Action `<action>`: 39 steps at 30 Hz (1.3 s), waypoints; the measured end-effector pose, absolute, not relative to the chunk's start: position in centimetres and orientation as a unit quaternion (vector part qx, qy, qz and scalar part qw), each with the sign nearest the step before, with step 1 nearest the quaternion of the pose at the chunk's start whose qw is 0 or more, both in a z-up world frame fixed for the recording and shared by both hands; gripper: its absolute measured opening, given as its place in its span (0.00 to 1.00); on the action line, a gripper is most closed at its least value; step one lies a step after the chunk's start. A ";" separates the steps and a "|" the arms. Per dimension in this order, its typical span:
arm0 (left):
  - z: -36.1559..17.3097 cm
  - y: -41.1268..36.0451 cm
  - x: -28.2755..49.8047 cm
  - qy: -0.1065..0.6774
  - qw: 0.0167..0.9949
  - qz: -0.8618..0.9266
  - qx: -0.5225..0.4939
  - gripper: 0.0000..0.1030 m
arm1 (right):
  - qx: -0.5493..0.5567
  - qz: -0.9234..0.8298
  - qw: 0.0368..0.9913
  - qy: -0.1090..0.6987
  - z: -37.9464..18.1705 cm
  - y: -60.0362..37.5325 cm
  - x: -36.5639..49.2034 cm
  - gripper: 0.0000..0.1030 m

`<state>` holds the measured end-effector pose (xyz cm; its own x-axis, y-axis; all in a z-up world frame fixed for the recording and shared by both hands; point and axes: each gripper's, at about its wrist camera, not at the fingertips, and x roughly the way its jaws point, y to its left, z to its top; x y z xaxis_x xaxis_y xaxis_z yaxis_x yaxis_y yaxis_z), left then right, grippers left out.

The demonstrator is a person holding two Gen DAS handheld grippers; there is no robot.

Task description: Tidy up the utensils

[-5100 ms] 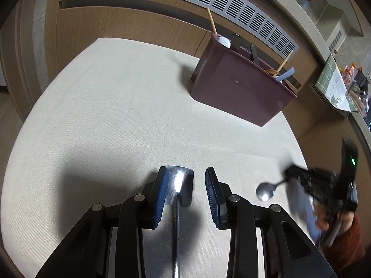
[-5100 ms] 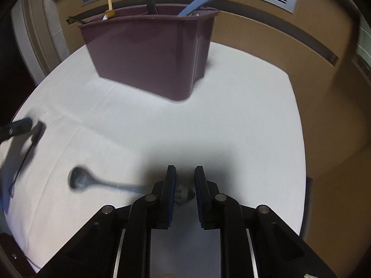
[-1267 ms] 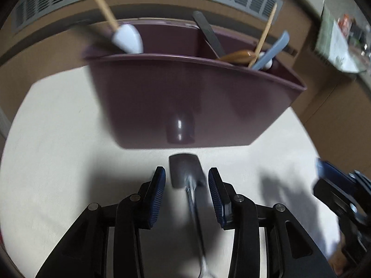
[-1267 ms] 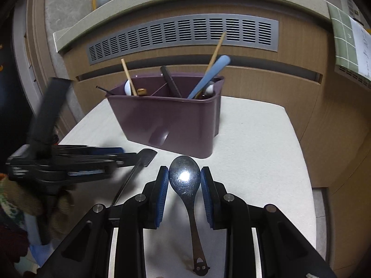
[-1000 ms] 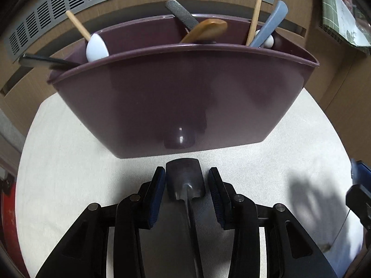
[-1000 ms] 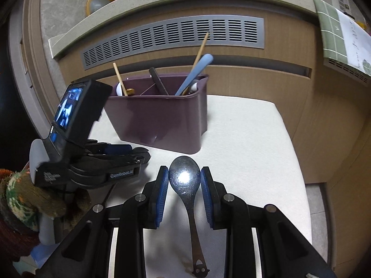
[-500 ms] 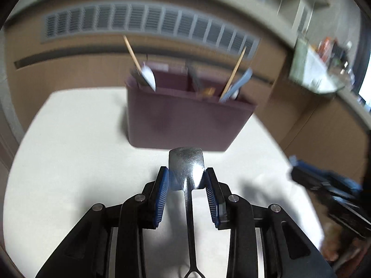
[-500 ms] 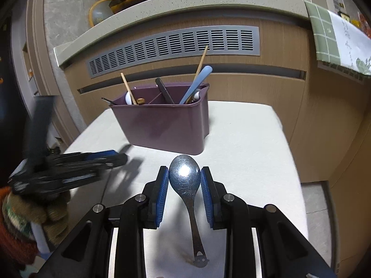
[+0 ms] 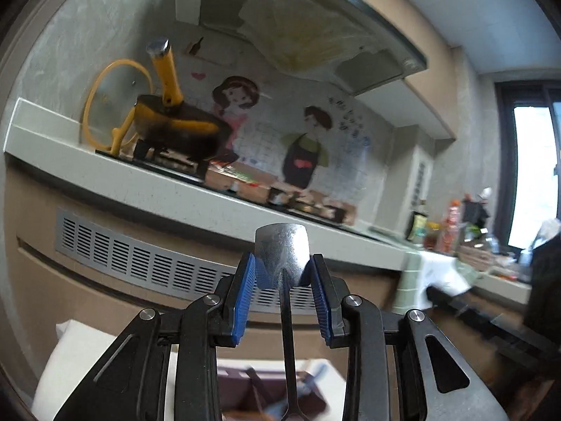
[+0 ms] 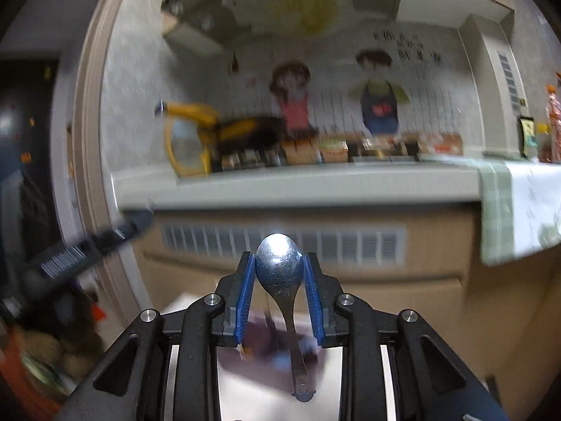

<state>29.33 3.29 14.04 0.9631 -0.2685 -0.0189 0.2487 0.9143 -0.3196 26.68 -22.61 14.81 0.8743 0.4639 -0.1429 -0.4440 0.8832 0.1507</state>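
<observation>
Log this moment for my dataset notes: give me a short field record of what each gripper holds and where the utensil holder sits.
left gripper: shut on flat-ended metal utensil, head up, handle hanging down
right gripper: shut on metal spoon, bowl up, handle down
utensil holder: maroon, below both grippers, blurred
holder contents: dark and blue handles, unclear
background: kitchen counter, yellow-handled pan

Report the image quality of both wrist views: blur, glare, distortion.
Left wrist view: the square-tipped utensil and left gripper are sharp, the maroon caddy below smeared, fisheye bending the counter. Right wrist view: heavy motion blur over the background, a bright glare spot on the spoon in the right gripper.
</observation>
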 end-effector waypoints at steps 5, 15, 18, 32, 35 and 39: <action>9.5 2.9 35.6 0.084 0.975 -0.106 -0.174 0.32 | 0.105 0.241 0.959 0.104 12.4 -22.0 31.6 0.25; 3.2 2.4 38.5 0.164 0.966 -0.126 -0.154 0.35 | 0.146 0.242 0.935 0.213 3.5 -20.2 38.1 0.28; 2.5 2.9 36.8 0.188 0.962 -0.128 -0.152 0.45 | 0.101 0.232 0.934 0.251 2.4 -19.5 37.8 0.28; 1.8 2.4 15.0 0.225 0.973 -0.009 -0.044 0.46 | 0.034 0.196 0.940 0.277 1.4 -21.0 20.3 0.28; 2.0 1.7 11.6 0.228 0.973 0.002 -0.039 0.46 | 0.039 0.198 0.940 0.276 1.2 -21.2 17.0 0.28; 2.2 1.1 9.4 0.231 0.972 0.012 -0.039 0.46 | 0.037 0.208 0.937 0.278 0.9 -21.0 14.2 0.28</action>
